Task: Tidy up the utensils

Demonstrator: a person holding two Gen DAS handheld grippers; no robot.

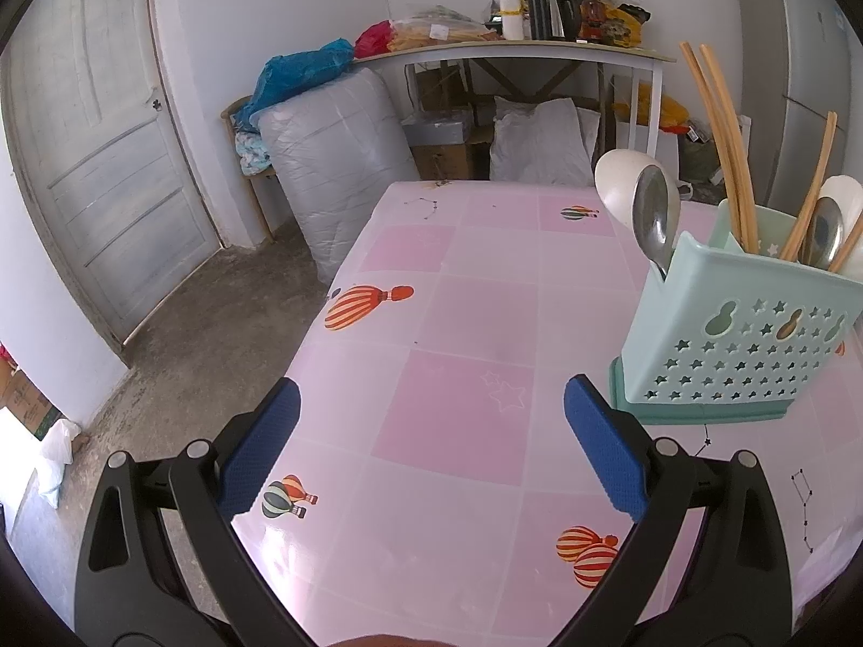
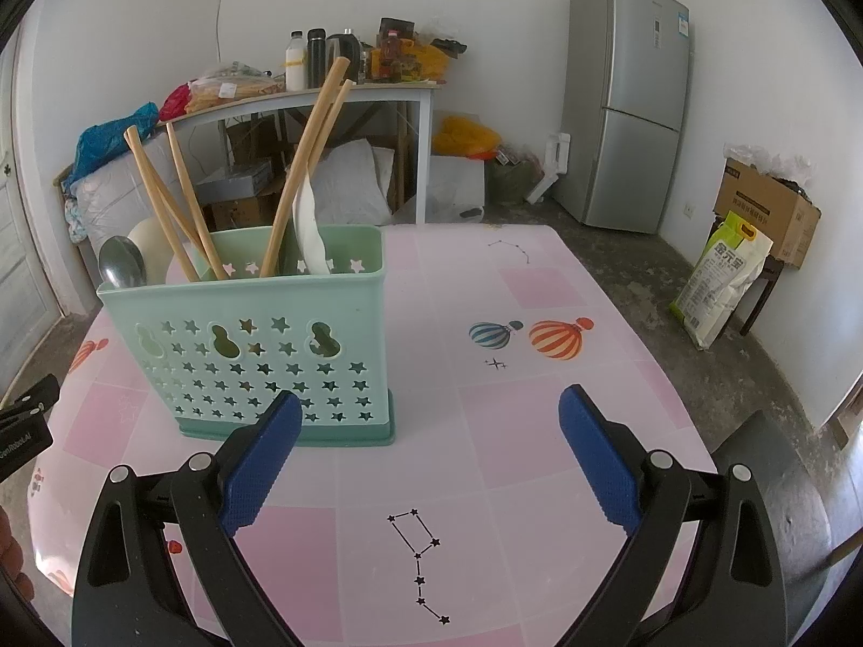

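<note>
A mint-green utensil holder (image 2: 259, 356) with star cut-outs stands upright on the pink checked table (image 2: 518, 431). It holds wooden chopsticks (image 2: 307, 162), a metal spoon (image 2: 121, 268) and white spoons (image 2: 308, 226). In the left wrist view the holder (image 1: 739, 345) is at the right, with chopsticks (image 1: 723, 140), a metal spoon (image 1: 655, 215) and a white spoon (image 1: 620, 183). My left gripper (image 1: 431, 447) is open and empty, left of the holder. My right gripper (image 2: 429, 453) is open and empty, just in front of the holder's right end.
The table (image 1: 447, 356) ends at the left over a concrete floor (image 1: 216, 323). A side table (image 1: 518, 48) with bottles stands at the back wall, a door (image 1: 102, 162) at the left. A fridge (image 2: 631, 102) and a cardboard box (image 2: 766, 210) stand at the right.
</note>
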